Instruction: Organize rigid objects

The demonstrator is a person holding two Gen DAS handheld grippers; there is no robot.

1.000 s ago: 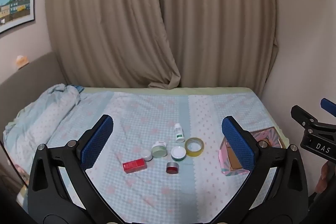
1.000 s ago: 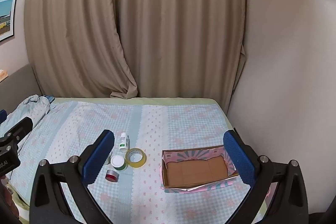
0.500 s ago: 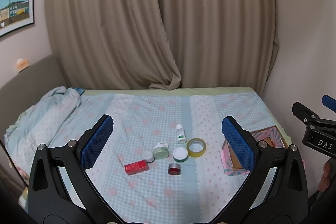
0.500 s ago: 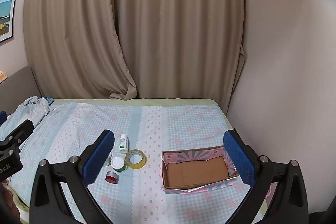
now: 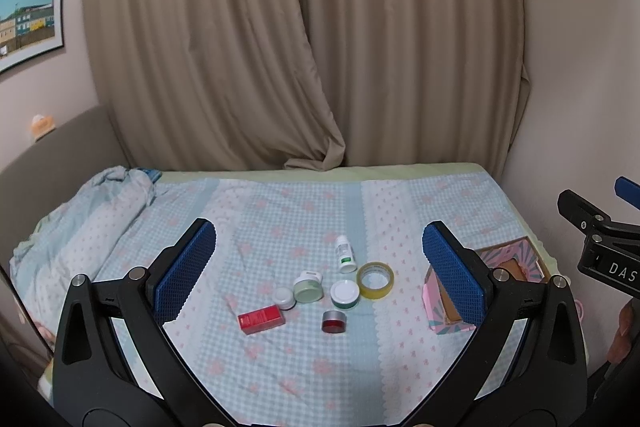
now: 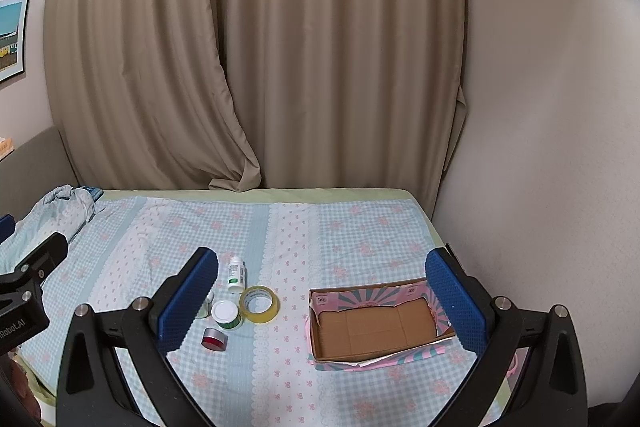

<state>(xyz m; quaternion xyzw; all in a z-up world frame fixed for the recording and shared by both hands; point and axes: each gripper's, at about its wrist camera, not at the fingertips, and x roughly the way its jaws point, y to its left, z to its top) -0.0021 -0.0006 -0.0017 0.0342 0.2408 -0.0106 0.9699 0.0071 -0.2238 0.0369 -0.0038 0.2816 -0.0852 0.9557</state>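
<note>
While you hold both tools above the near edge of the bed, your left gripper has its blue pads spread wide and empty, and your right gripper is spread and empty too. Between the left pads lie a red box, a small white jar, a green jar, a white-lidded jar, a red tin, a white bottle and a yellow tape roll, clustered close. To their right sits an open cardboard box, empty inside
</note>
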